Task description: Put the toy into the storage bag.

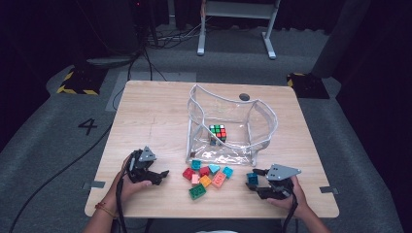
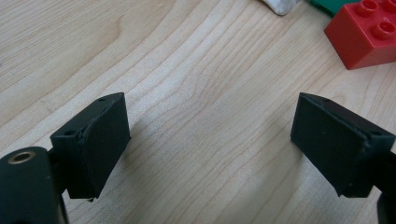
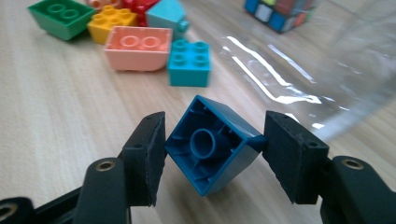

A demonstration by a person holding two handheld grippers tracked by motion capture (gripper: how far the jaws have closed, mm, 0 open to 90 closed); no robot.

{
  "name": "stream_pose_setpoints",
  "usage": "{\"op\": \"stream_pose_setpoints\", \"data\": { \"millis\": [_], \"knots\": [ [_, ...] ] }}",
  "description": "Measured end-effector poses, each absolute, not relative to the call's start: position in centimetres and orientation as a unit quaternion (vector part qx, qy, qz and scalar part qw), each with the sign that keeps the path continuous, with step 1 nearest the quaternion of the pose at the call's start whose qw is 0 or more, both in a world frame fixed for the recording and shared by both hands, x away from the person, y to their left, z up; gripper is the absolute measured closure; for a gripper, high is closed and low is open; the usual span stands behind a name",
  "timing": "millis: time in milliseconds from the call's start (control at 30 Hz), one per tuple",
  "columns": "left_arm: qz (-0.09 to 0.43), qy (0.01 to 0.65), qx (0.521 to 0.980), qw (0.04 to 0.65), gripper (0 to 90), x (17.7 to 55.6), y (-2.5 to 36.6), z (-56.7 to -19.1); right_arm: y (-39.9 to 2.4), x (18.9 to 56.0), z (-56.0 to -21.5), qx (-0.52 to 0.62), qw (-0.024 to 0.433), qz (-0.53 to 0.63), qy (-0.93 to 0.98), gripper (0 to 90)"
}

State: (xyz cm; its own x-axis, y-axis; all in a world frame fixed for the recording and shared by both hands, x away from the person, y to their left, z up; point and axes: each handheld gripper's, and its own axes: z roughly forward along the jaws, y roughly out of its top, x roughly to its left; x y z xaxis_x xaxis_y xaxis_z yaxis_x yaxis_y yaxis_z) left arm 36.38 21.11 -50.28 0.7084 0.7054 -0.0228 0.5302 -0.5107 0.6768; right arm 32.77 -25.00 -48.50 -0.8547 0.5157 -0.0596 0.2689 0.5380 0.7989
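In the high view, the right gripper lay low over the table near its front edge, jaws pointing left toward the brick pile, with the right hand wrapped round its rear and the forearm coming in from the bottom. A blue brick sat clamped between its jaws, well right of the pile and just in front of the clear bag, whose open mouth faced up and which held a cube. The left gripper rested at the front left, jaws pointing right toward the pile, the left hand cupping it from behind.

In the left gripper view, the two black jaws stood wide apart with bare wood between them; nothing was gripped. A red brick lay ahead at the upper right, apart from the jaws.

In the right gripper view, the jaws grasped the blue brick by two opposite corners, so it sat turned like a diamond. Its hollow underside, with the round tube in the middle, faced the camera, so its studs pointed away toward the pile. It looked about square, and I could not tell a long axis. Beyond it lay a teal brick, a pink brick, a yellow brick and a green brick, with the bag's clear wall to the right.
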Motion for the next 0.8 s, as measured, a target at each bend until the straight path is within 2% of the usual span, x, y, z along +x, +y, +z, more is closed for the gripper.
{"op": "stream_pose_setpoints", "data": {
  "millis": [467, 800],
  "knots": [
    [0.129, 0.359, 0.860, 0.340, 11.9, 36.4, 21.1, -50.3, -30.1, 34.8, -47.5, 0.291, 0.183, 0.438, 0.831, 40.7],
    [0.129, 0.359, 0.860, 0.340, 11.8, 36.4, 21.1, -50.3, -32.6, 37.0, -43.4, 0.306, 0.227, 0.449, 0.808, 40.7]
  ]
}}
